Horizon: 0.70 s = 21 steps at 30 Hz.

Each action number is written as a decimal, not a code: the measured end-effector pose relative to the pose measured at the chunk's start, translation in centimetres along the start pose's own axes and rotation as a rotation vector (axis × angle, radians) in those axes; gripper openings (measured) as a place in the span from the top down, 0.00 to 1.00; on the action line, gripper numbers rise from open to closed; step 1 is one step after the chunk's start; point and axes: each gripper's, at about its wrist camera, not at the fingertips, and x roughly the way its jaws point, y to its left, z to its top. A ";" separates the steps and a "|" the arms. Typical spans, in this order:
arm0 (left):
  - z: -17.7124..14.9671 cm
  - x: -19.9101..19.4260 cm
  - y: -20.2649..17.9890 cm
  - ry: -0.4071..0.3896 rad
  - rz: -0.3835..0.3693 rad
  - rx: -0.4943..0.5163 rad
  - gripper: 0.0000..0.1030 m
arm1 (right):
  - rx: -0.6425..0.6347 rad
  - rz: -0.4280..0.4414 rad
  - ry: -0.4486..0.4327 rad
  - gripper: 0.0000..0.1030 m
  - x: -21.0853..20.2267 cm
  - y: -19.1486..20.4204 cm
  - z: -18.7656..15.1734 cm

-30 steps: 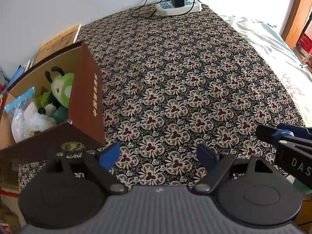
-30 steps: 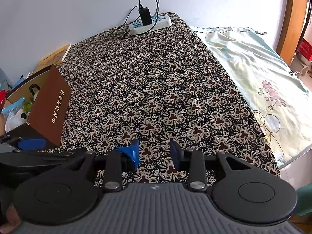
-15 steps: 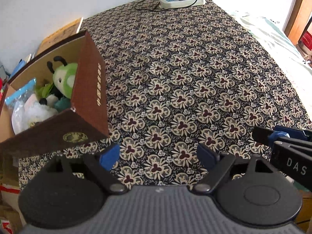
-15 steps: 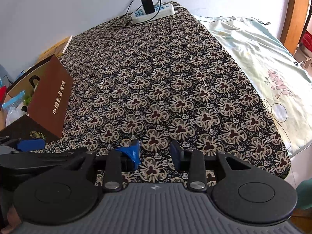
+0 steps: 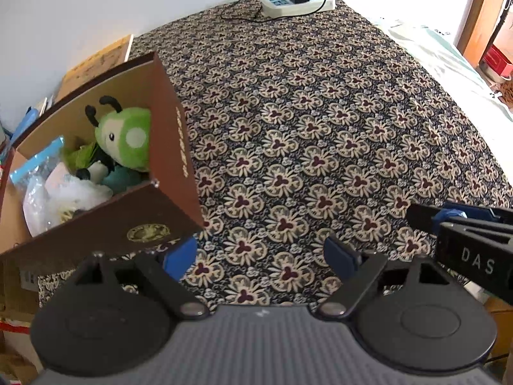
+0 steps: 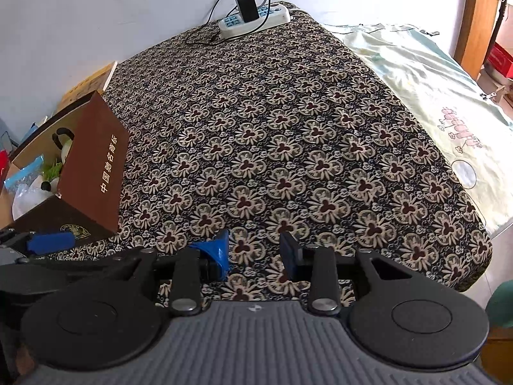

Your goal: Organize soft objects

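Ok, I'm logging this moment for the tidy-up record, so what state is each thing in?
left gripper: open, holding nothing.
right gripper: open, holding nothing.
brown box: open-topped, at the left edge of the patterned cloth.
green plush toy: inside the box, on the other soft items.
plastic bags: inside the box.
power strip: at the far end, black charger plugged in.
patterned cloth: spread flat.
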 end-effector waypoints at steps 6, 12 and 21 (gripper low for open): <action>-0.4 0.0 1.5 -0.001 -0.012 0.014 0.17 | -0.008 -0.024 0.000 0.83 0.1 1.8 -0.3; -0.6 0.0 3.5 -0.012 -0.023 0.007 0.17 | -0.047 -0.049 -0.022 0.83 -0.2 3.9 -0.2; -1.2 -1.3 6.6 -0.057 -0.051 -0.002 0.17 | -0.075 -0.077 -0.028 0.83 -0.3 6.9 0.2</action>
